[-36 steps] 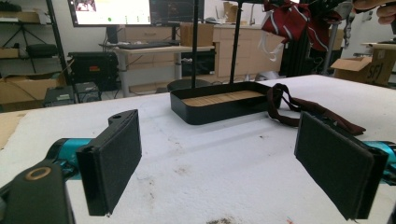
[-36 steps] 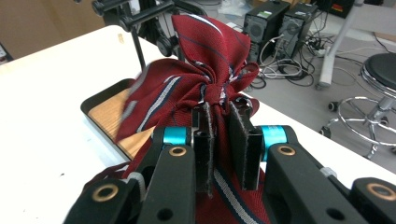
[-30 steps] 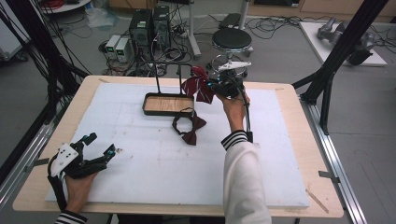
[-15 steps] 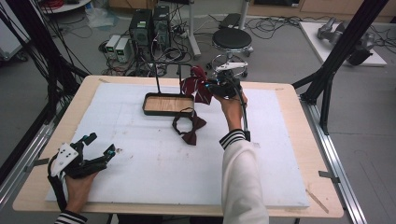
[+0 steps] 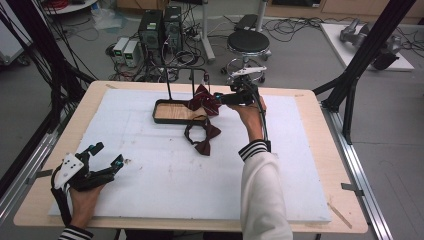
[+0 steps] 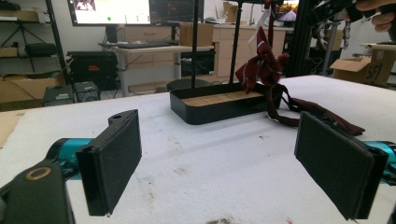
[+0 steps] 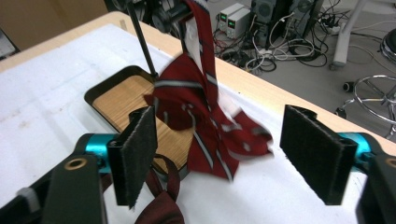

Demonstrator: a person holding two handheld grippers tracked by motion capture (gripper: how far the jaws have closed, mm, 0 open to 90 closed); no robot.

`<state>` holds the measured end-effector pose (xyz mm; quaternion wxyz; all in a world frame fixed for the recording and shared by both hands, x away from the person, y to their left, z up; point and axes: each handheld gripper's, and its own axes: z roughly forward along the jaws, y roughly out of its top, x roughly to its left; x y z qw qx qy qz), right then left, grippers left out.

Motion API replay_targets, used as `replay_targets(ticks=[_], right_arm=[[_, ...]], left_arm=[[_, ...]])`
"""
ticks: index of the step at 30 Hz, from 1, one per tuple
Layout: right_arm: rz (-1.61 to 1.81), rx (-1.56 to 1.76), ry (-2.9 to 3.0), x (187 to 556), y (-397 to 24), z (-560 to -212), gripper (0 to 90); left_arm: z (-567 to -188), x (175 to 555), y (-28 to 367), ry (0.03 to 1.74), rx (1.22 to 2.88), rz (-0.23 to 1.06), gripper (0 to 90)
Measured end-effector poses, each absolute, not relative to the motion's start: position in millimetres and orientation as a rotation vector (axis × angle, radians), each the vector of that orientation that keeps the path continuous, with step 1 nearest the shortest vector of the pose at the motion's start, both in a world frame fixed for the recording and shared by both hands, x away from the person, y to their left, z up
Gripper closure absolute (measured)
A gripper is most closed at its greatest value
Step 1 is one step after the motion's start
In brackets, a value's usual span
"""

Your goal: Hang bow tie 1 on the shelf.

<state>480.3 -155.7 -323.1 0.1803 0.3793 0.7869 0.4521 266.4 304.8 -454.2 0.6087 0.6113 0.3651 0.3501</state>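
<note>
Since a second ago the left gripper (image 5: 107,167), at 8 o'clock on the table (image 5: 310,107), has kept its place with jaws apart and empty, while the right gripper (image 7: 219,154) at 12 o'clock has just been opening, its jaws now wide either side of the striped bow tie (image 7: 201,116), which hangs free from the stand (image 5: 180,85) over the tray (image 5: 165,117). A plain bow tie (image 5: 202,137) lies on the white mat (image 5: 150,190) just at 6 o'clock of the tray; beyond the table are computers (image 5: 160,30) and a stool (image 5: 248,42) on a cabled floor. No writing is readable.

Woven cloth bow tie (image 7: 205,126); matt black tray (image 5: 165,118), wood-lined.
</note>
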Motion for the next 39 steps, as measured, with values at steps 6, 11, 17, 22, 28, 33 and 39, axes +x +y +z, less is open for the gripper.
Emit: replay_targets(ticks=[6,11,17,22,28,33,39], right_arm=[[1.322,1.099,2.238,470.7,-168.5,-315.1,19.6],[1.38,1.073,2.191,440.7,-190.6,-303.4,18.5],[1.406,1.014,2.137,411.0,-205.9,-293.8,17.6],[1.418,1.003,2.116,390.4,-216.1,-296.4,17.6],[1.412,0.998,2.107,374.5,-223.0,-310.8,17.2],[1.422,1.013,2.072,357.0,-232.0,-326.2,17.1],[1.454,1.032,2.038,340.7,-243.4,-337.0,16.9]], left_arm=[[-453.9,266.9,304.3,0.846,1.418,0.805,15.2],[-453.9,266.8,304.2,0.847,1.415,0.808,15.2],[-453.9,267.3,304.7,0.851,1.415,0.803,15.2],[-453.9,267.2,304.9,0.851,1.412,0.802,15.2],[-454.0,267.1,304.9,0.85,1.411,0.801,15.2],[-453.9,266.9,304.3,0.847,1.416,0.803,15.2],[-453.9,266.3,303.6,0.842,1.42,0.815,15.2]])
